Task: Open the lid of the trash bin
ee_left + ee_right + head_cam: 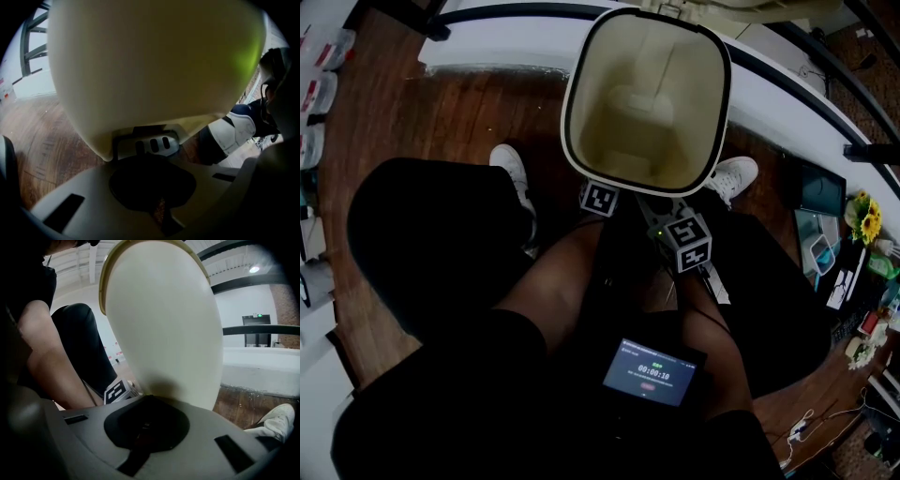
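The trash bin [647, 94] stands between the person's feet, its cream inside showing from above. Its lid [741, 7] seems to stand raised at the far side, mostly cut off by the frame. My left gripper [605, 187] is shut under the bin's near rim. In the left gripper view my left gripper [152, 161] sits right at the grey foot pedal [147, 143] at the bin's base; I cannot tell if it touches. My right gripper [654, 204] is shut too, and in its own view the right gripper [147, 399] rests against the bin's wall [164, 324].
White shoes [736, 173] [511, 169] stand either side of the bin on the wooden floor [459, 103]. A small lit screen [652, 375] hangs at the person's chest. A white ledge [487, 42] runs behind the bin. Clutter and flowers [865, 216] lie at the right.
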The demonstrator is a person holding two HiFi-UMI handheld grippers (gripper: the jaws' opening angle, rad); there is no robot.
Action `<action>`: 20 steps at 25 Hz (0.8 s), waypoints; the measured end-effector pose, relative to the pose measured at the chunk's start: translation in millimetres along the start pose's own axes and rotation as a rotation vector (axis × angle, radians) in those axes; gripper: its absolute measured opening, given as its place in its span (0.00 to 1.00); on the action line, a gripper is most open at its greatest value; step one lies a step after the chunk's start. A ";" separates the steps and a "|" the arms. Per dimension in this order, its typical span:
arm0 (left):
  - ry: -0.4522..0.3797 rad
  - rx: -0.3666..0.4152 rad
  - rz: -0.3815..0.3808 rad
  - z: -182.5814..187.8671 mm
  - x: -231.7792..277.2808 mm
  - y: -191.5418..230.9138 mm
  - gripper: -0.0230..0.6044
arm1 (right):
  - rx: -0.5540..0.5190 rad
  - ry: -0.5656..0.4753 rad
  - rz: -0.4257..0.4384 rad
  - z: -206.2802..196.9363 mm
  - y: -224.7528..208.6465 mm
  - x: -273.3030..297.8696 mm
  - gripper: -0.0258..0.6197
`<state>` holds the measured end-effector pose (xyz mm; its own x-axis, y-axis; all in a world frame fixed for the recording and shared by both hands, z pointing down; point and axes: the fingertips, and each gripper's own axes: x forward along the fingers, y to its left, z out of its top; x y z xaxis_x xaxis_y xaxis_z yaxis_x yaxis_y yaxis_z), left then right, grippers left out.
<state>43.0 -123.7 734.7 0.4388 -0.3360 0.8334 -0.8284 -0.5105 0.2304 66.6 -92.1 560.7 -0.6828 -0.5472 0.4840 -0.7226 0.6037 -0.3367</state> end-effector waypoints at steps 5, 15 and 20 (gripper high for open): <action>0.000 0.010 0.006 -0.5 0.3 -1.2 0.08 | 0.003 0.000 0.000 -1.5 -0.3 -1.4 0.07; -0.004 0.002 0.005 -0.7 -0.1 -1.2 0.08 | 0.003 0.004 -0.002 -3.5 -0.7 -0.8 0.07; -0.005 -0.001 0.004 -0.9 0.4 -1.0 0.08 | 0.005 0.013 -0.004 -5.9 -1.6 -1.1 0.07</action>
<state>43.7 -122.6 735.2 0.4371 -0.3418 0.8319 -0.8306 -0.5082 0.2276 69.2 -89.1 565.4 -0.6783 -0.5425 0.4956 -0.7260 0.5986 -0.3385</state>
